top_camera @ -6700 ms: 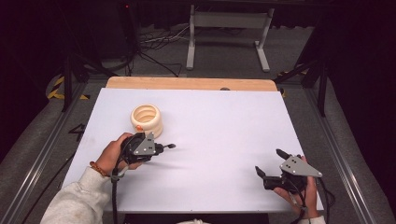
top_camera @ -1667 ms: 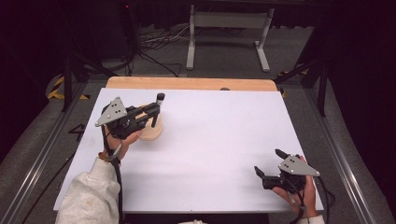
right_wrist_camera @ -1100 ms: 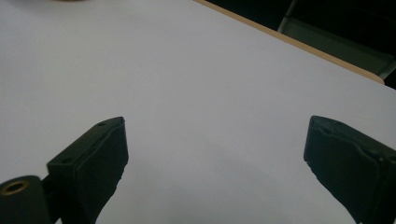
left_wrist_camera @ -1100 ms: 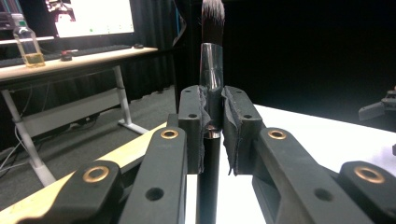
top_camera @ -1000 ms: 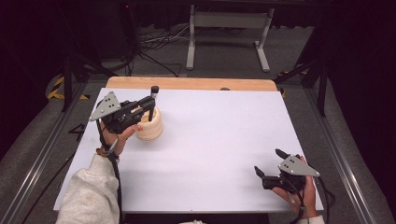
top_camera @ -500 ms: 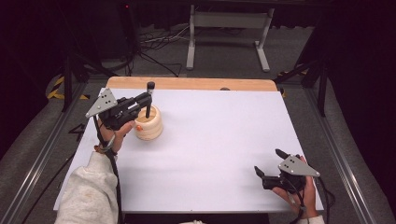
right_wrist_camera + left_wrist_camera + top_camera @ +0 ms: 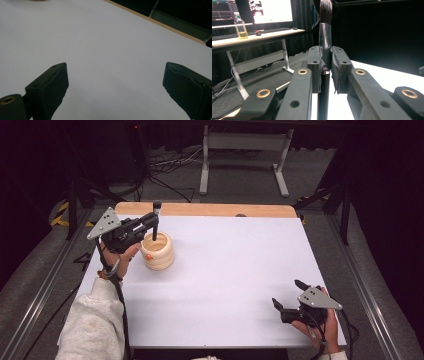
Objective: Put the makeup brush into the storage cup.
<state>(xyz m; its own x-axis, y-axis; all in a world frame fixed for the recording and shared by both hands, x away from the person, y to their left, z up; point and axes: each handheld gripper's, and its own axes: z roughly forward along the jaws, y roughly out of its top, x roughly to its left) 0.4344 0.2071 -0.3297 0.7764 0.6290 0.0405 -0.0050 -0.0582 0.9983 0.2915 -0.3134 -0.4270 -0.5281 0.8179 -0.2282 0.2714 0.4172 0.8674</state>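
Reaching in from the lower left of the high view, a forearm in a light sleeve (image 7: 92, 320) angles up toward the far-left part of the white tabletop (image 7: 225, 270), with the hand raised above the surface and the wrist bent so that the left gripper (image 7: 152, 220) points across toward the right. Its jaws are clamped on a makeup brush (image 7: 156, 222), which stands upright between them. In the left gripper view the pads press on the brush (image 7: 323, 52) at the join of its shiny ferrule and black handle, bristles up at the top edge. The handle's lower end dips into the opening of a pale, ringed wooden holder (image 7: 158, 251), which stands on the tabletop just beside the hand.

Well apart, at the near-right corner, the right hand (image 7: 320, 322) rests low at the tabletop's edge. The right gripper (image 7: 287, 295) lies roughly level and points left and slightly away. Its jaws stand wide apart, with bare tabletop (image 7: 105, 50) between them.
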